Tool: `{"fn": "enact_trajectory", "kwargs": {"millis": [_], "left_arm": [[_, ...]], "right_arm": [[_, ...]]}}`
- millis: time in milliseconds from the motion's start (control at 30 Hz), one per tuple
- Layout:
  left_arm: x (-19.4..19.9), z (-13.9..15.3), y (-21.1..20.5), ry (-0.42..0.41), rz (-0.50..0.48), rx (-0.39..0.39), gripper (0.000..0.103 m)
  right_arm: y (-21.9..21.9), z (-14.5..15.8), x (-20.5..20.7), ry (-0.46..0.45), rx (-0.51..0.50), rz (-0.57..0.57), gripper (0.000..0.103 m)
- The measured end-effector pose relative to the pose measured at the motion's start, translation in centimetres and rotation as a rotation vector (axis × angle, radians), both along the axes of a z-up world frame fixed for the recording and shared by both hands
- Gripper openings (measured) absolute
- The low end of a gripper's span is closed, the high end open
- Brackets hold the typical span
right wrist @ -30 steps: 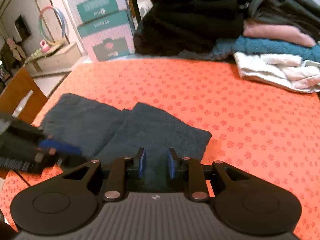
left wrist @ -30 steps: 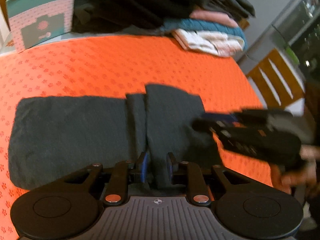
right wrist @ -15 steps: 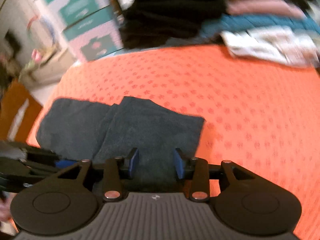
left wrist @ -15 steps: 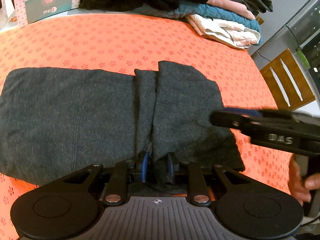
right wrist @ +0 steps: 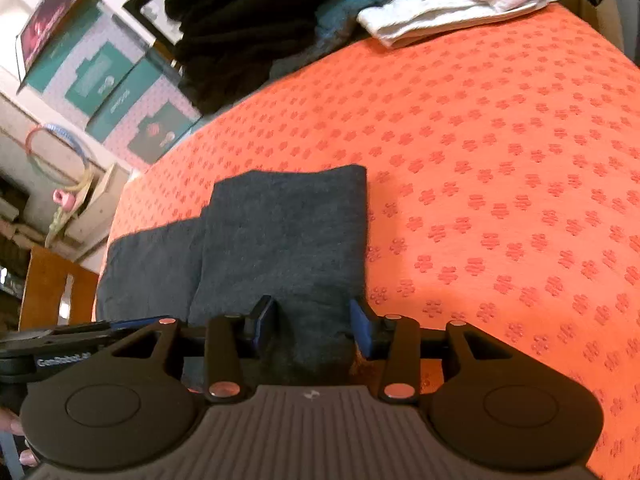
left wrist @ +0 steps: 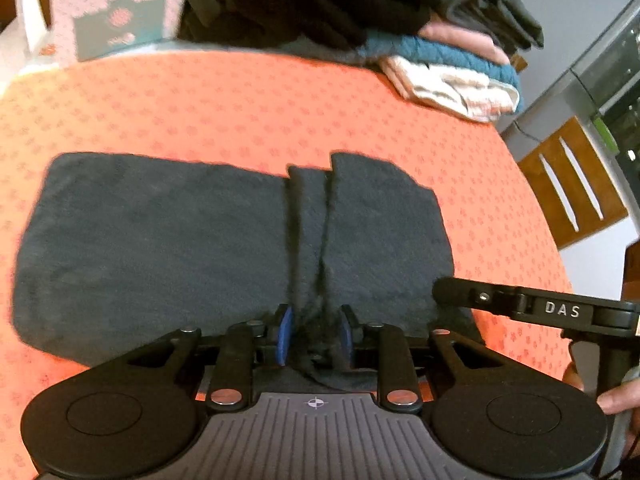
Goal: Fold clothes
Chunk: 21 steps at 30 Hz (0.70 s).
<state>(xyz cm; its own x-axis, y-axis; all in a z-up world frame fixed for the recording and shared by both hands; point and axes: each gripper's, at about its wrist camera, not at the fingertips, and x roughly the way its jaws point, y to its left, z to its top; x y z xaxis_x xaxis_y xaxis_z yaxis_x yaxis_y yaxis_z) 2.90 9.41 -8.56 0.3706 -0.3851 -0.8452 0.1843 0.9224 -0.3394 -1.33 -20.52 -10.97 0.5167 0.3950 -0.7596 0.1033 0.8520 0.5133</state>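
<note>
Both hand-held grippers' jaws opening over the dark garment (left wrist: 160, 240), stacked clothes (left wrist: 452, 64) beyond on orange cloth (left wrist: 240, 104).

warm indoor light; slight blur; fisheye edges perhaps darkened

The near edge of the dark garment (left wrist: 160, 248) is hidden under both grippers' bodies, so how it lies at the worktop's (left wrist: 240, 112) near edge cannot be told. The pile of clothes (left wrist: 340, 4) at the far edge is cut off by the top of both views. The boxes (right wrist: 120, 88) beyond the far left corner carry print too blurred to read. The person's hand (left wrist: 618, 400) shows only fingertips at the picture's edge.
</note>
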Motion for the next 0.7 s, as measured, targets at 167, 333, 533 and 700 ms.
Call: {"fn": "enact_trajectory", "kwargs": {"millis": [167, 333, 533, 700], "left_arm": [[-0.7, 1.3, 2.5, -0.011, 0.073, -0.015, 0.030], [-1.4, 2.3, 3.4, -0.012, 0.110, -0.028, 0.037], [-1.7, 3.0, 0.8, -0.032, 0.037, -0.023, 0.057], [-2.2, 3.3, -3.3, -0.059, -0.090, 0.036, 0.061]], "right_arm": [[-0.8, 0.3, -1.3, -0.011, 0.029, -0.011, 0.051], [-0.6, -0.7, -1.9, 0.018, 0.040, 0.005, 0.051], [-0.1, -1.4, -1.8, 0.022, 0.052, 0.008, 0.051], [-1.8, -0.4, -1.5, 0.002, 0.084, -0.001, 0.052]]}}
